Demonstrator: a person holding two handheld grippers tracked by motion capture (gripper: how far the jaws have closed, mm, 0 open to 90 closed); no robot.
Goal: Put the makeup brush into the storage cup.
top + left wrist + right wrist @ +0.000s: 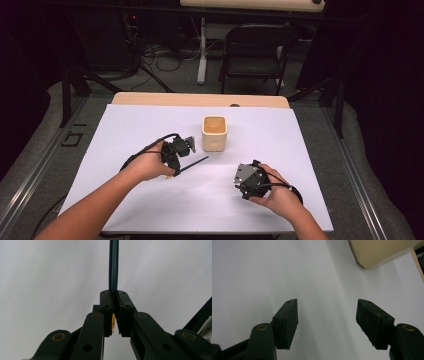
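A thin dark pencil (196,163) (113,265) sticks out from my left gripper (178,170) (113,293), which is shut on one end of it; a bit of yellow shows between the jaws. The pencil slants low over the white sheet, pointing right, just in front of a cream square cup (214,134) (382,252). The cup stands upright in the middle of the table. My right gripper (244,176) (327,305) is open and holds nothing. It hovers over bare sheet to the front right of the cup.
A white sheet (280,145) covers most of the wooden table (200,99). Beyond the far edge stand a black chair (255,50) and loose cables on the floor. Metal rails run along both sides of the table.
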